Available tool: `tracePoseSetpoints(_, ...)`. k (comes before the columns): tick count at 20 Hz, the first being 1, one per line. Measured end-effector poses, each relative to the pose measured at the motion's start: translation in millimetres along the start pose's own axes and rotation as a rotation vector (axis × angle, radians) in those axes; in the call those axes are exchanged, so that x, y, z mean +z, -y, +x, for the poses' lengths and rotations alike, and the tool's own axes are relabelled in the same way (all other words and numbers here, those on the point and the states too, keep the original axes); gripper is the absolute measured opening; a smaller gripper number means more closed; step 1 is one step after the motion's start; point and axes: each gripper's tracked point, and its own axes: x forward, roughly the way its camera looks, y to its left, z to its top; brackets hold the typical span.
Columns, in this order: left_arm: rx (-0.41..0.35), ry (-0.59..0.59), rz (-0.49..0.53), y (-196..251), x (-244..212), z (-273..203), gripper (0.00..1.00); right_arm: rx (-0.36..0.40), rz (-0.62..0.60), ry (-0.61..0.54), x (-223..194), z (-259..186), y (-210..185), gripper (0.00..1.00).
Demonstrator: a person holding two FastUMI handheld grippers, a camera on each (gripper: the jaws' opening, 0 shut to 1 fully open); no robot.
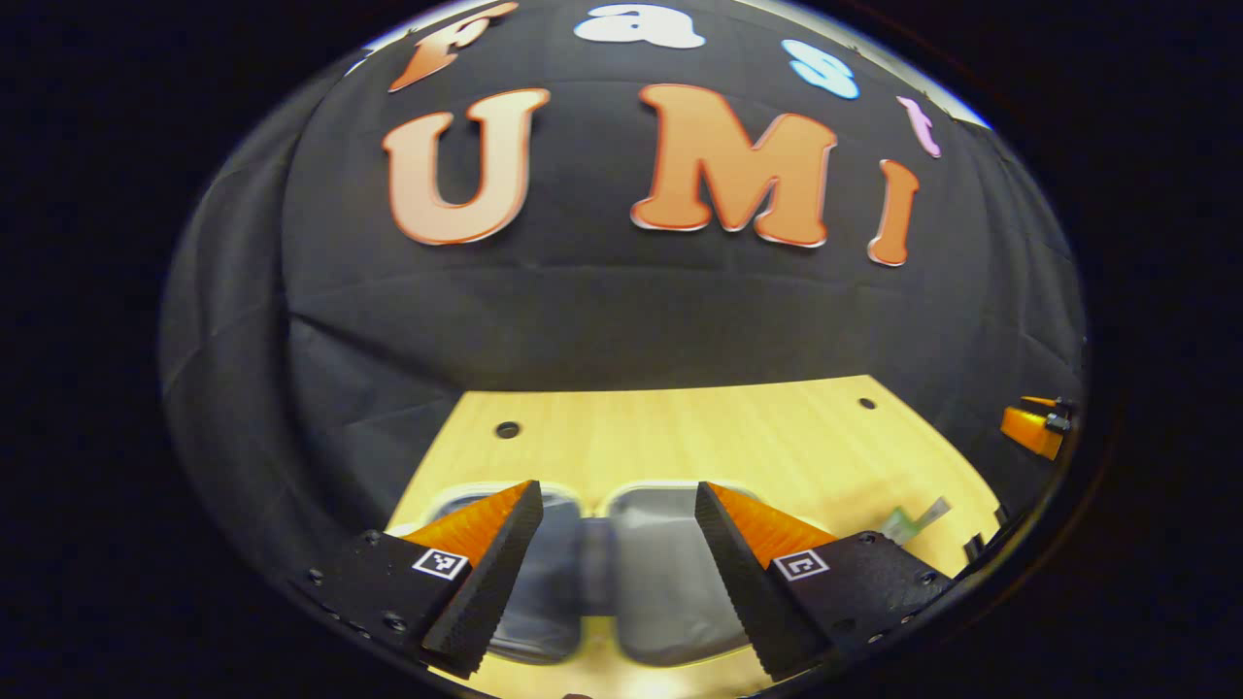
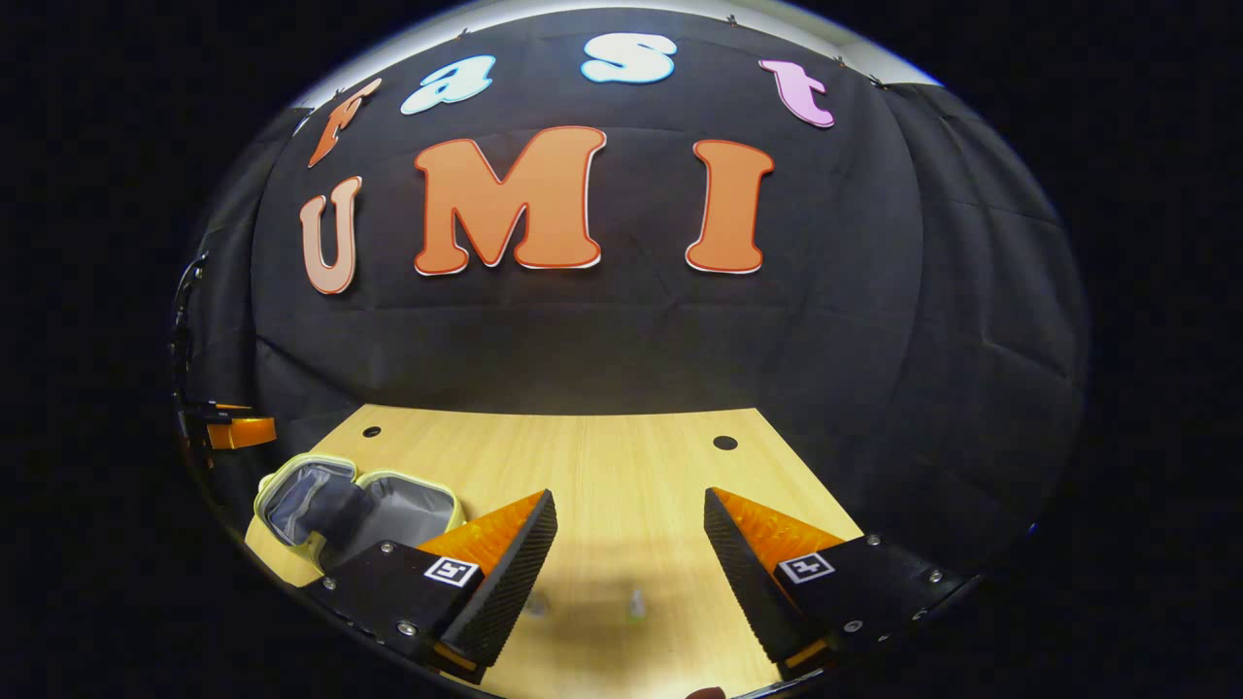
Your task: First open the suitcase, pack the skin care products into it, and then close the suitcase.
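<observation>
Left gripper (image 1: 614, 573) fingers spread apart above open suitcase (image 1: 621, 582); right gripper (image 2: 626, 582) fingers likewise

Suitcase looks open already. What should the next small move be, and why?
Probably lower the right gripper toward the small blurred item on the table between its open fingers and grasp it. The suitcase lies open with nothing visibly packed; both grippers are empty.

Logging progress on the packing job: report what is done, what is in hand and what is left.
Done: the suitcase lies open on the table. In hand: nothing; the left gripper and right gripper are both open. Left: packing; a small tube lies beside the case. Then closing.
</observation>
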Motion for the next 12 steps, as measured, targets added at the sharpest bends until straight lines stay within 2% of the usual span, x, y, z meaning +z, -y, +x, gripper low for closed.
tracePoseSetpoints(4,-0.051,0.026,-0.009,109.7,9.8,8.6,0.98,0.013,0.007,-0.022,-8.1,1.9,46.5,0.96)
tracePoseSetpoints(9,-0.171,-0.005,-0.030,229.4,-17.7,31.1,0.98,-0.017,0.036,-0.050,-26.8,-2.1,102.2,0.96)
tracePoseSetpoints(12,-0.152,-0.061,0.010,259.1,-53.8,52.4,0.98,-0.042,0.063,-0.095,-46.9,-5.9,130.7,0.96)
